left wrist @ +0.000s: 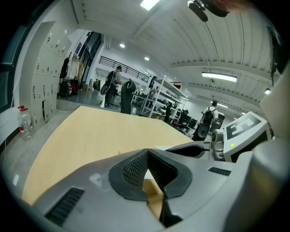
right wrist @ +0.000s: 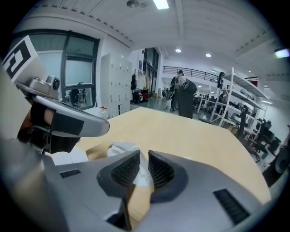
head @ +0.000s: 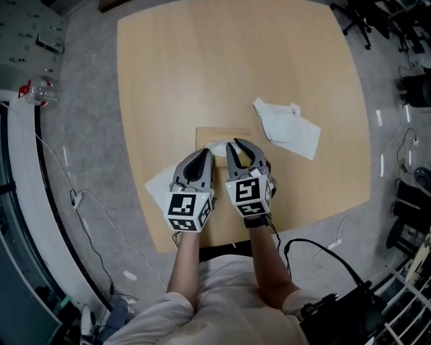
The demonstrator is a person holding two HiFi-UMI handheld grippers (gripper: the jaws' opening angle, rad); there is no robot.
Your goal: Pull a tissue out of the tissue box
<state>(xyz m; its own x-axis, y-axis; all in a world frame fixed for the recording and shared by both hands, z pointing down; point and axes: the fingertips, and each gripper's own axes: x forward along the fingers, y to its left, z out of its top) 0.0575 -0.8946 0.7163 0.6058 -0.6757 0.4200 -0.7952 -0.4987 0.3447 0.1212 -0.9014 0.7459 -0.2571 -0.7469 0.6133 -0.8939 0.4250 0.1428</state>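
A tan tissue box [head: 222, 133] lies flat on the wooden table [head: 168, 81], close to the near edge. A white tissue [head: 217, 145] bunches up out of its slot. My right gripper [head: 236, 143] is over the box and is shut on this tissue [right wrist: 121, 148], which runs down between its pads [right wrist: 158, 170]. My left gripper [head: 207, 153] is beside it on the left, shut with its tips together and nothing between them. In the left gripper view those tips [left wrist: 146, 152] meet above the box [left wrist: 152, 188].
Crumpled loose tissues [head: 288, 128] lie on the table to the right of the box. Another white sheet [head: 160, 183] lies at the table's near left edge. A water bottle [head: 40, 91] stands off the table at far left. Office chairs [head: 363, 20] are at the upper right.
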